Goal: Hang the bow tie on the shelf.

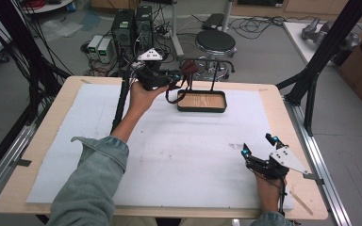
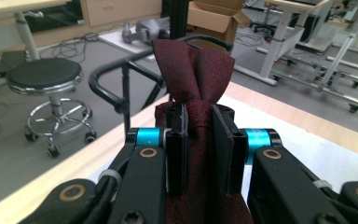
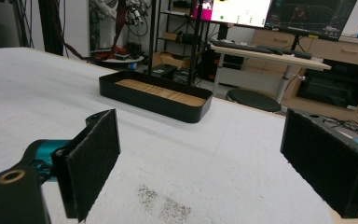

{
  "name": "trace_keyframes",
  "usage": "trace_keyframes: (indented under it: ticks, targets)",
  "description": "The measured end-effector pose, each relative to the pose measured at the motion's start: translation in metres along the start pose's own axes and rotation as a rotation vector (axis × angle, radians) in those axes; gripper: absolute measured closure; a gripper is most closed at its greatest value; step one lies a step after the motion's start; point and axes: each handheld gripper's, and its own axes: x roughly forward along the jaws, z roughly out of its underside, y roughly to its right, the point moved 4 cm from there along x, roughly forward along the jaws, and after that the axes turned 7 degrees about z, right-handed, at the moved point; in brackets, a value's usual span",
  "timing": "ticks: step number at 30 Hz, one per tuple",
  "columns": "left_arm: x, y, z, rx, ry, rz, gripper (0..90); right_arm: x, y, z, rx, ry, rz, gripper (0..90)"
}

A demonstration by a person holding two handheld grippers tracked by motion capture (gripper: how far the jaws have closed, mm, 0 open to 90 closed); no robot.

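Left gripper view shows the left hand-held gripper clenched on a dark red tie, its folded cloth bunched between the pads and standing up above them. In the high view that gripper is held up at the far side of the table, just left of a black tray with a wooden floor, and the tie hangs from it in a loop near the tray's left end. A black rail stand rises from the tray; whether the tie touches it is hard to tell.

The right hand-held gripper rests near the table's right front corner, jaws spread wide, nothing between them.

The step in hand looks like carrying the tie to the rail or tray. To do it well, the person should keep the clamp firm, lift the hanging loop clear of the tray wall, and move slowly so the cloth does not slide.
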Motion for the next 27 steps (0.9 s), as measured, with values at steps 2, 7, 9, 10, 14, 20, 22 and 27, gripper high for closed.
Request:
trace_keyframes:
  ticks: [2, 7, 9, 10, 14, 20, 22, 27]
  targets:
    - [0.003, -0.003, -0.001, -0.007, 0.009, 0.0, 75.9, 0.0, 0.0, 0.0, 0.0, -0.001, 0.0, 10.8]
    - [0.011, -0.009, -0.004, 0.002, 0.012, -0.032, 75.9, 0.0, 0.0, 0.0, -0.001, 0.0, -0.001, 10.8]
    - [0.013, -0.011, -0.005, 0.001, 0.011, -0.047, 75.9, 0.0, 0.0, 0.0, 0.0, 0.0, -0.003, 10.8]
    - [0.013, -0.013, -0.006, -0.004, 0.015, -0.055, 75.9, 0.0, 0.0, 0.0, 0.0, -0.001, -0.003, 10.8]
    - [0.014, -0.021, -0.007, -0.018, 0.02, -0.081, 75.9, 0.0, 0.0, 0.0, -0.001, 0.001, -0.006, 10.8]
    - [0.016, -0.036, 0.0, -0.05, 0.014, -0.12, 75.9, 0.0, 0.0, 0.0, -0.005, 0.002, -0.008, 10.8]
    - [0.016, -0.041, 0.003, -0.062, 0.012, -0.133, 75.9, 0.0, 0.0, 0.0, -0.001, 0.001, -0.008, 10.8]
    - [0.015, -0.048, 0.006, -0.088, 0.017, -0.152, 75.8, 0.0, 0.0, 0.0, -0.004, 0.001, -0.008, 10.8]
